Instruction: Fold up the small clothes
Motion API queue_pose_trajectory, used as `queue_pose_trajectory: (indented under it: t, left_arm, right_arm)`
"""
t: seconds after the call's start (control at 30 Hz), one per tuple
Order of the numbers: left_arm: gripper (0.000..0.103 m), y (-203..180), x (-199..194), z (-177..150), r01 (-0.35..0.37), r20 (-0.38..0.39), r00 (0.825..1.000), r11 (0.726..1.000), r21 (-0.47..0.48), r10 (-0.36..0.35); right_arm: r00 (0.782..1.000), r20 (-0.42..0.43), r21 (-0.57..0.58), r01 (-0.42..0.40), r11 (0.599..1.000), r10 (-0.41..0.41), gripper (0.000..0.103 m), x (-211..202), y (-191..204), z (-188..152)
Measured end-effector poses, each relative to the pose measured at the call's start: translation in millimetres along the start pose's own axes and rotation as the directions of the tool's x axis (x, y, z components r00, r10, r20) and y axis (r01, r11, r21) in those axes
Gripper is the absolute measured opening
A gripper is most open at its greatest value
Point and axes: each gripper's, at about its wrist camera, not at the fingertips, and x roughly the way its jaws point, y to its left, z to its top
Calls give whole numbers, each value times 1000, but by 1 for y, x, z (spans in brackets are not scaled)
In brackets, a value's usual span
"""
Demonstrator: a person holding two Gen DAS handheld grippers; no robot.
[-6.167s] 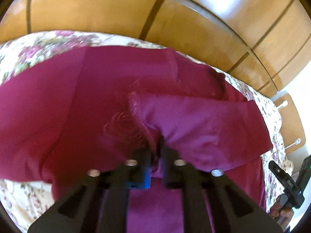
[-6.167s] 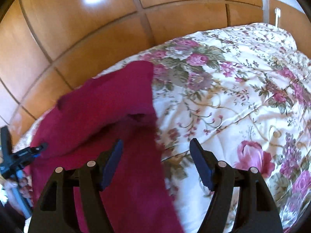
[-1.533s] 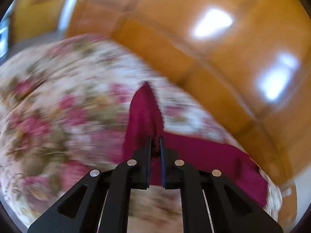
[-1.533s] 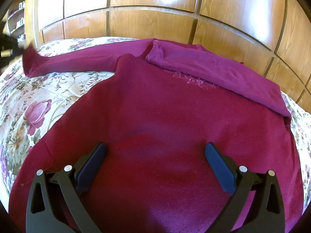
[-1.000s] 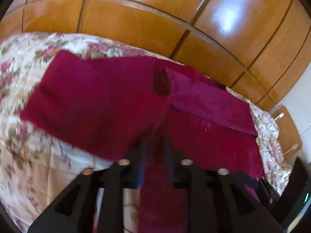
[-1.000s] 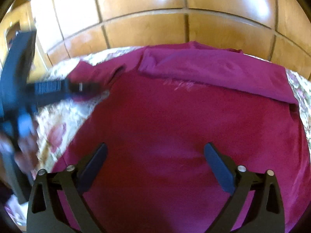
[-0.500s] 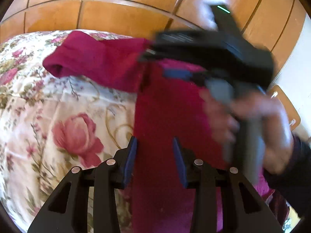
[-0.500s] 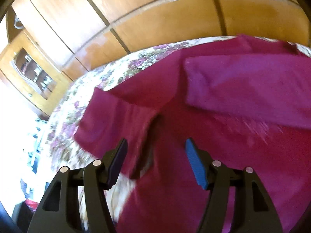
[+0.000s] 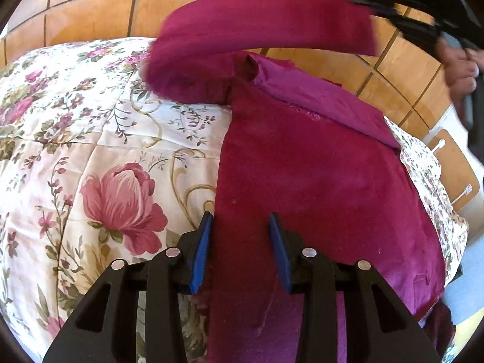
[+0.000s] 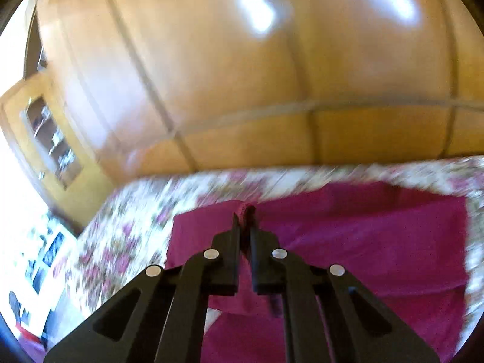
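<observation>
Jaws logged: left gripper (image 9: 240, 242) part open over cloth, right gripper (image 10: 244, 227) clamped on a sleeve end.

Nearest, we found the left jaws standing partly apart, straddling the near edge of the magenta sweater (image 9: 317, 175) without visibly pinching it; whether the pads touched we could not tell. Beyond them the garment's body lay flat on the floral bedspread (image 9: 90, 157), one sleeve already folded across the chest. Farther off, the right jaws were closed tight on the lifted sleeve (image 9: 260, 27), arching above the bed. We judged the fold wanted this sleeve carried straight across and lowered flat, the left side steadying the body against dragging.
</observation>
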Motion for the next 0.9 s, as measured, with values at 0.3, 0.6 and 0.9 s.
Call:
queue_pose_trajectory:
  t: [0.3,0.6,0.9]
  left_arm:
    - [37,-11,7,11,-32,-29,999,999,25,33]
    - [37,-25,6,35,-73,-47,996,996,47,75]
    - [39,-53,14,115,-66,118,991,993,95,55]
  right_arm:
    - [952,0,123,305,944,-307,5,-22,-132,32]
    - [887,-188,259,460,850,-422,5,3,-231,-19]
    - [909,-106,253,417,873,-403,57,-27,-222,-31]
